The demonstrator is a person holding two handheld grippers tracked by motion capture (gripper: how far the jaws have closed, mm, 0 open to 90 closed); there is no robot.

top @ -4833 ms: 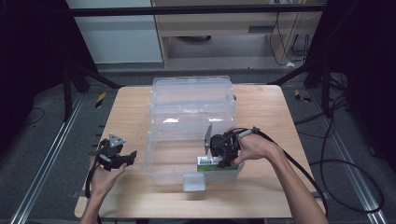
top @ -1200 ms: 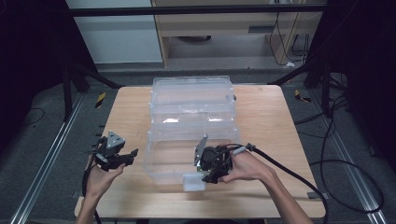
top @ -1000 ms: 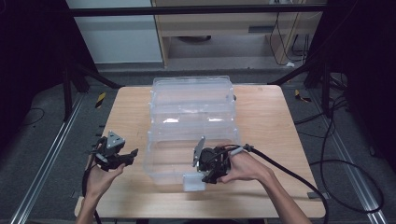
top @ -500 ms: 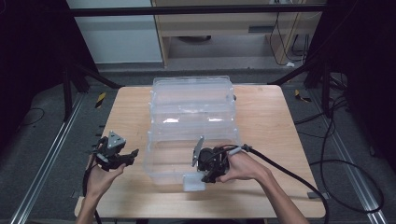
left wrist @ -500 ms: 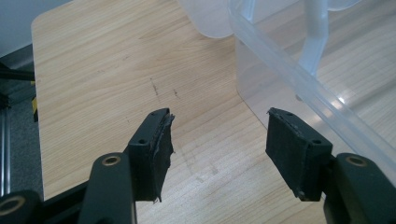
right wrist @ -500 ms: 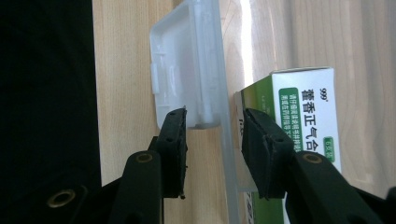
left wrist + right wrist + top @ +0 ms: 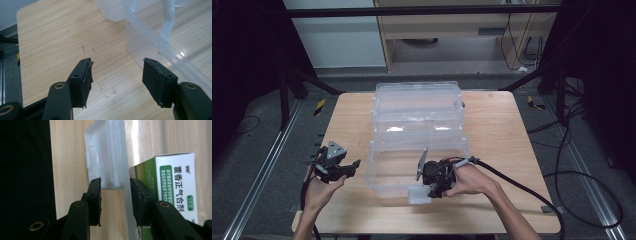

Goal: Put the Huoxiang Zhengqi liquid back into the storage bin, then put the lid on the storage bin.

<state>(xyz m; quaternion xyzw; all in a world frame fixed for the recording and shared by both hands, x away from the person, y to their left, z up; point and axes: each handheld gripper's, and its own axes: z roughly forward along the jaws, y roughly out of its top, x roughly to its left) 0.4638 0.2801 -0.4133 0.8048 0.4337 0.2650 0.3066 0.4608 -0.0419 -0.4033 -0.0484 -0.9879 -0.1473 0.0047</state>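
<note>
A clear plastic storage box stands open in the middle of the table, its lid folded back. My right gripper is at the box's front wall. In the right gripper view that gripper has one jaw outside and one inside the wall, shut on the white latch flap. A green and white medicine carton lies inside the box beside the inner jaw. My left gripper hovers left of the box, open and empty, with the box's corner just ahead.
The wooden table has bare room on both sides of the box. Its front edge runs just below my hands. A black cable trails from the right gripper across the table's right side. Dark floor and metal rails surround the table.
Since 4.8 s ago my right gripper let go of the green carton and came forward to the front wall and latch. Over the last second it barely shifted. The left gripper stayed put.
</note>
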